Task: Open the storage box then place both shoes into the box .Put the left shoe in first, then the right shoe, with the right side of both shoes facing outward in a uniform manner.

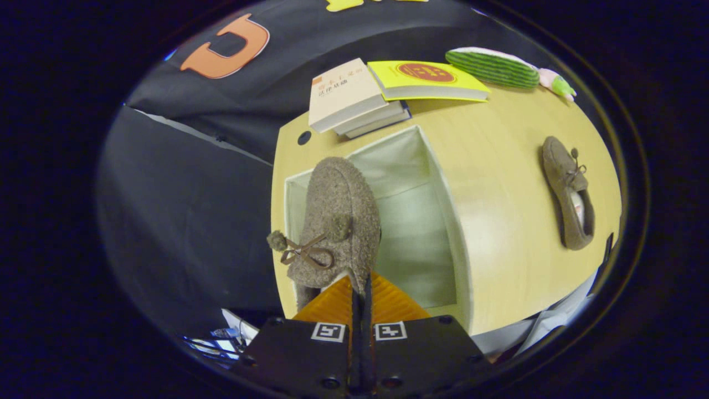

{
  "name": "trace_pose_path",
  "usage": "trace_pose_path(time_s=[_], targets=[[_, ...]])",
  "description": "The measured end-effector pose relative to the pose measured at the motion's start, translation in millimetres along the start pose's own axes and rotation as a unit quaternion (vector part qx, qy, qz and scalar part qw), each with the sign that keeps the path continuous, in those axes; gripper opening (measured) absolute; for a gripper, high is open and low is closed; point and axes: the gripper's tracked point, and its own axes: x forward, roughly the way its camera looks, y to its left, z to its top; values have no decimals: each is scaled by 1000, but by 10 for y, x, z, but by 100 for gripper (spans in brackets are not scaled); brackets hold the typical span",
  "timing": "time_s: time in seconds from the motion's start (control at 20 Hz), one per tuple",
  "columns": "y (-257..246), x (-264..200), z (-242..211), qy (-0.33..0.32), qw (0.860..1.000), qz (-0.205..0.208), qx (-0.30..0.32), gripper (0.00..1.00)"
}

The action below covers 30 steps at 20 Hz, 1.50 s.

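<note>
Fuzzy brown shoe (pixel 338 221) pinched by its heel in the closed gripper (pixel 361 302) – poised over the open box (pixel 460 233) (left side), ready to lower.

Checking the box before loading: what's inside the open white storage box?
Bare pale lining fills the open white storage box. The fuzzy brown slipper, clamped by the gripper, covers its near-left part, hiding whatever lies beneath.

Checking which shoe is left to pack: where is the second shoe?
The second shoe lies on the table, right of the open box, well beyond the fingers.
</note>
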Motion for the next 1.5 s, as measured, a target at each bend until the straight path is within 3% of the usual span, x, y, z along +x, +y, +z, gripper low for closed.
trace_pose_path(time_s=[0.35,0.45,0.55,0.7,0.8,1.05,1.5], targets=[[-83,431,-62,-11,999,38,11,6],[1,425,-58,-9,996,82,28,9],[15,336,-1,-16,994,110,22,30],[66,122,-15,-24,992,117,-39,100],[-34,-68,52,-46,992,87,-76,100],[-221,-604,197,-76,989,83,-97,100],[-1381,-1037,547,-103,993,19,-58,100]])
